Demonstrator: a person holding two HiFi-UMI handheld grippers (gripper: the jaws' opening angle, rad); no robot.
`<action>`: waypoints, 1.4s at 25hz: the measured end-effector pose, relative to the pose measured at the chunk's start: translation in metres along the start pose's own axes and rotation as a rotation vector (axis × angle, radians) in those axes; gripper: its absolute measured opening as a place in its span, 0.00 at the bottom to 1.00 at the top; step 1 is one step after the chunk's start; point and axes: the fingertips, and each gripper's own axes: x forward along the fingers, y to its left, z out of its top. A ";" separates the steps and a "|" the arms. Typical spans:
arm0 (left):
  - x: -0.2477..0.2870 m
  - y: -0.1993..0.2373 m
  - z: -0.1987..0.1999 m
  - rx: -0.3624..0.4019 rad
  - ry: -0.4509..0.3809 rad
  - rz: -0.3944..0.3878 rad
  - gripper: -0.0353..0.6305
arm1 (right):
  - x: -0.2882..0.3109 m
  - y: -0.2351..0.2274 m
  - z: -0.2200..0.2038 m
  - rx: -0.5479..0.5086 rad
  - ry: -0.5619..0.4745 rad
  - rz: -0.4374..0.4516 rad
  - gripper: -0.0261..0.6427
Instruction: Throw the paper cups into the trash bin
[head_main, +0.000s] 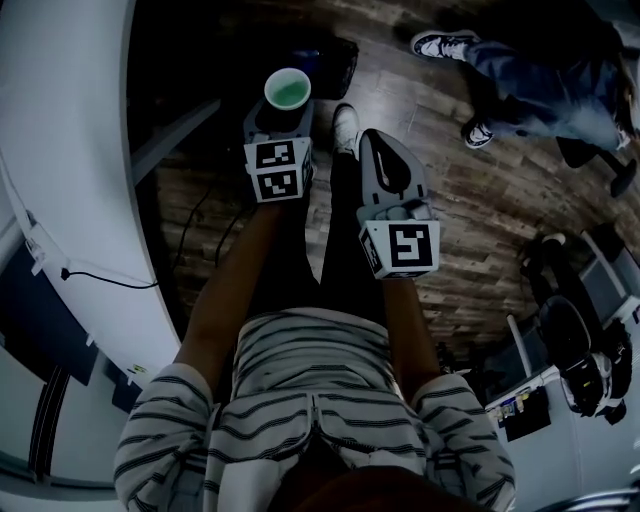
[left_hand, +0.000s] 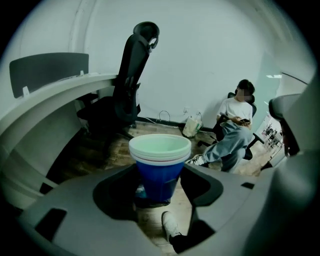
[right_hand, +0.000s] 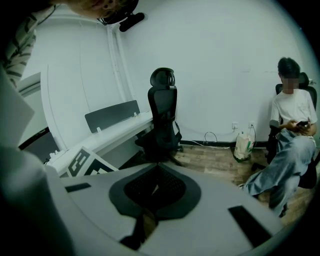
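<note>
A stack of blue paper cups (head_main: 287, 90) with white rims and pale green insides stands upright between the jaws of my left gripper (head_main: 285, 112), which is shut on its sides. In the left gripper view the cups (left_hand: 160, 160) fill the middle, held by the left gripper (left_hand: 159, 182). Just beyond and below them on the floor is a dark bin (head_main: 338, 62), partly hidden; its rim shows under the cup (left_hand: 150, 200). My right gripper (head_main: 373, 145) hangs to the right, shut and empty; its pads meet in the right gripper view (right_hand: 154, 186).
A curved white desk (head_main: 60, 150) runs along the left. A black office chair (left_hand: 132, 75) stands at the wall. A seated person (left_hand: 235, 125) with stretched legs (head_main: 540, 80) is to the right. My own shoe (head_main: 345, 125) is beside the bin. The floor is wood.
</note>
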 end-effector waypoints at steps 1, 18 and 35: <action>0.005 0.002 -0.004 -0.021 0.011 0.001 0.48 | 0.001 -0.001 -0.004 0.003 0.004 -0.002 0.06; 0.094 0.015 -0.080 -0.062 0.113 -0.015 0.48 | 0.019 -0.012 -0.063 0.015 0.064 0.002 0.06; 0.158 0.039 -0.121 -0.052 0.266 -0.024 0.48 | 0.032 -0.019 -0.082 0.049 0.093 -0.011 0.06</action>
